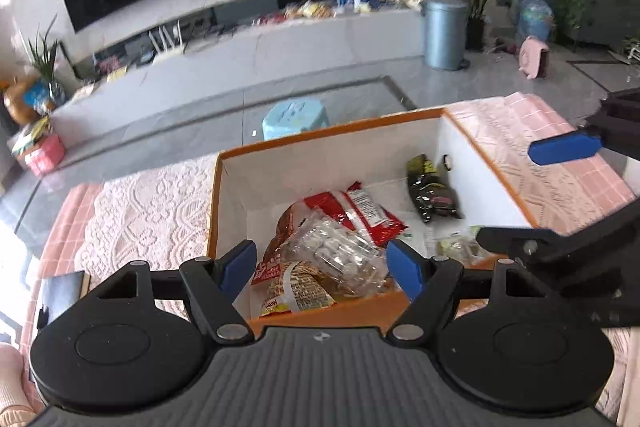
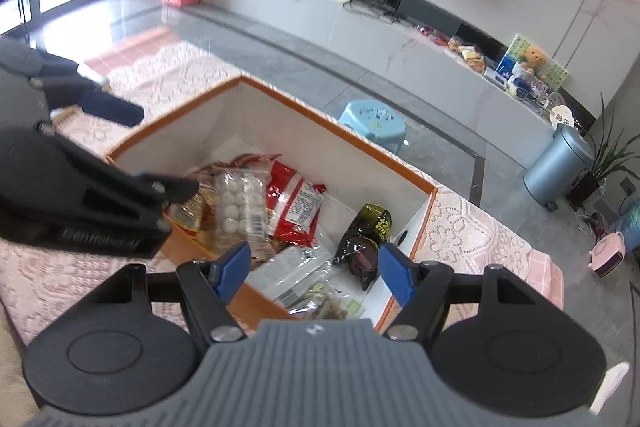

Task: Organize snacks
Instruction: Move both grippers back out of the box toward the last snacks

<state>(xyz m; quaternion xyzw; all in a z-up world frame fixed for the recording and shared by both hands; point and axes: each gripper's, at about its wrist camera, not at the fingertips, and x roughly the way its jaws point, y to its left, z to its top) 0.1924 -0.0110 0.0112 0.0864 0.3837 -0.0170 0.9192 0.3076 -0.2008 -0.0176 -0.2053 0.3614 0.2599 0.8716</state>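
Observation:
An orange box with white inside (image 1: 332, 139) (image 2: 332, 143) stands on the pink lace-covered table. In it lie a red snack packet (image 1: 360, 215) (image 2: 294, 205), a clear tray of white balls (image 1: 340, 251) (image 2: 240, 205), a yellow-brown packet (image 1: 296, 291), a black-and-yellow packet (image 1: 430, 191) (image 2: 366, 233) and a clear packet (image 2: 298, 273). My left gripper (image 1: 322, 269) is open and empty above the box's near edge. My right gripper (image 2: 314, 273) is open and empty above the box's near right corner; it also shows at the right of the left wrist view (image 1: 568, 147).
The table's pink lace cloth (image 1: 148, 203) (image 2: 472, 239) surrounds the box. A dark flat object (image 1: 60, 291) lies at the table's left. Beyond are a blue stool (image 1: 296, 119) (image 2: 372, 123), a grey bin (image 1: 444, 31) (image 2: 560, 163) and a TV bench.

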